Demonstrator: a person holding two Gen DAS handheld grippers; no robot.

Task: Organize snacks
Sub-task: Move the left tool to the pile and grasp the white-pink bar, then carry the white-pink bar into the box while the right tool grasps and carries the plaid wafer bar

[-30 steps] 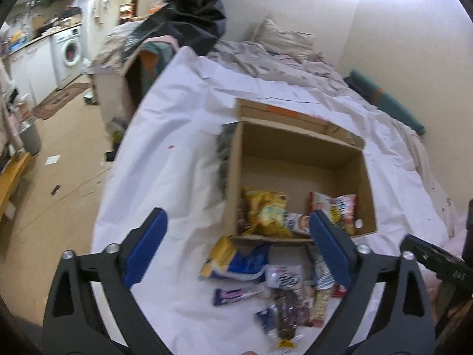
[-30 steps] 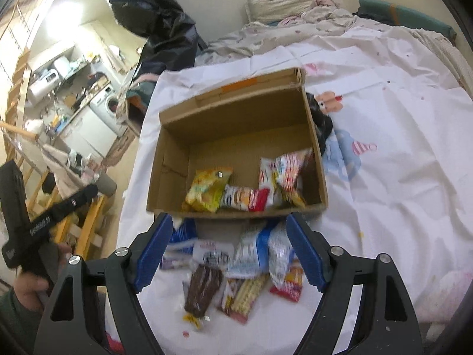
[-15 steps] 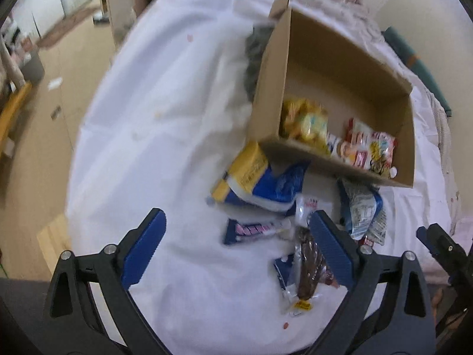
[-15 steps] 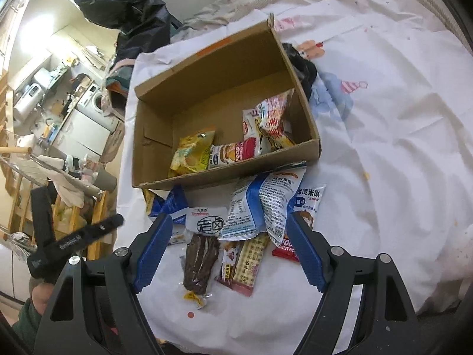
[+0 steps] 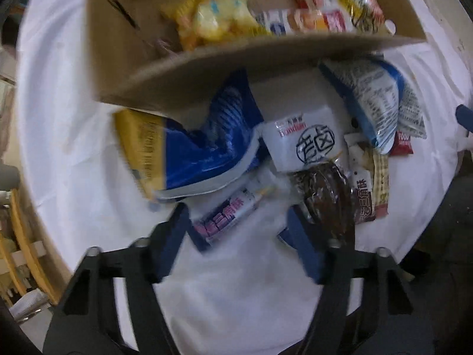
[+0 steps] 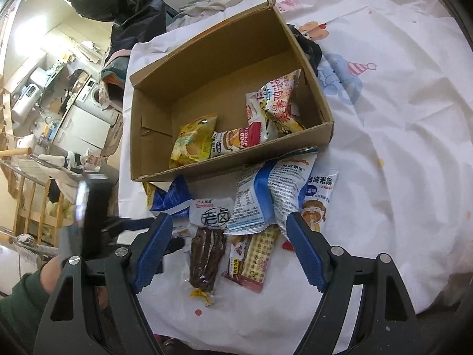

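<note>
Snacks lie in a loose heap on a white sheet (image 6: 384, 118), just in front of an open cardboard box (image 6: 236, 159) that already holds a few packets. The left tool (image 5: 236, 224) points almost straight down over the heap; its jaws have just been closing and now stand on either side of a slim blue-and-pink wafer bar (image 5: 227, 219), though blur hides whether the pads press on it. In the right wrist view the same tool appears as a dark blurred shape at the left edge, with a hand (image 6: 51, 269) in a green sleeve (image 6: 17, 304) below it. The right tool (image 6: 227, 248) is tilted down toward the pile, jaws well apart and clamped on nothing, with a dark brown packet (image 6: 207, 260) and a checked packet (image 6: 254, 257) between them in the view but further off. A blue-and-yellow bag (image 5: 192, 148) is partly tucked under the box's near wall. Whether the sheet covers a bed or a surface cannot be told. A washing machine (image 6: 96, 90) and wooden rails (image 6: 32, 204) stand beyond.
</note>
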